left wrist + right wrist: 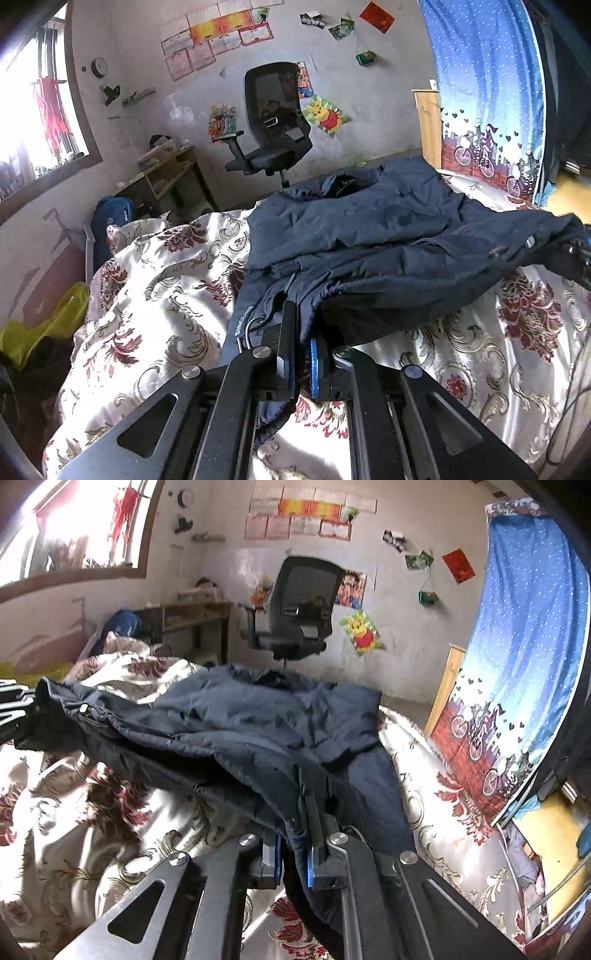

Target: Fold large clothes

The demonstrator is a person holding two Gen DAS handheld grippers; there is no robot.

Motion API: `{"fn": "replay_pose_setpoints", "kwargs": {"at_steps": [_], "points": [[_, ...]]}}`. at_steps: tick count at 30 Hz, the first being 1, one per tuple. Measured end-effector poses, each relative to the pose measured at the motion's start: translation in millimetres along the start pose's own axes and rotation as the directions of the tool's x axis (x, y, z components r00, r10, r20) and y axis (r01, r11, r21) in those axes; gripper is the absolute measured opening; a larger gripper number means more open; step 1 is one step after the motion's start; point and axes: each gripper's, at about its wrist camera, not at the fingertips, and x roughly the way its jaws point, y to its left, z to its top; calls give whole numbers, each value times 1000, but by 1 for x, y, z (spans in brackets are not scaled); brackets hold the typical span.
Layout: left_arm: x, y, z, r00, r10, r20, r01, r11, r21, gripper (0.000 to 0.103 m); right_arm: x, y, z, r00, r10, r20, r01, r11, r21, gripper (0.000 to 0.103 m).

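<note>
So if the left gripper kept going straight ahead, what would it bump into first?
The left gripper is already shut on the dark blue jacket, so more jacket comes first: its bulk lies heaped right ahead on the flowery bedspread. The office chair stands farther behind, though depth is hard to judge.

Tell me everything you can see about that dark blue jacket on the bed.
The jacket is navy, padded and crumpled, its cloth matte and quilted, with metal snaps. Its far part, collar away from the cameras, lies on the flowered bedspread; its near edge is lifted. The left gripper and right gripper each pinch that edge between their fingers.
</note>
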Motion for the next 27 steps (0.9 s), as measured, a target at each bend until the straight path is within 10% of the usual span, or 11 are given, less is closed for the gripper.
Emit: {"fn": "replay_pose_setpoints", "kwargs": {"at_steps": [12, 27], "points": [[-52, 7, 9, 1000, -1, 21, 1, 1000, 18, 5, -62, 5, 13, 993, 47, 106, -44, 998, -34, 8], [-16, 14, 67, 998, 54, -24, -53, 999, 12, 5, -18, -18, 74, 990, 106, 91, -102, 993, -54, 8]]}}
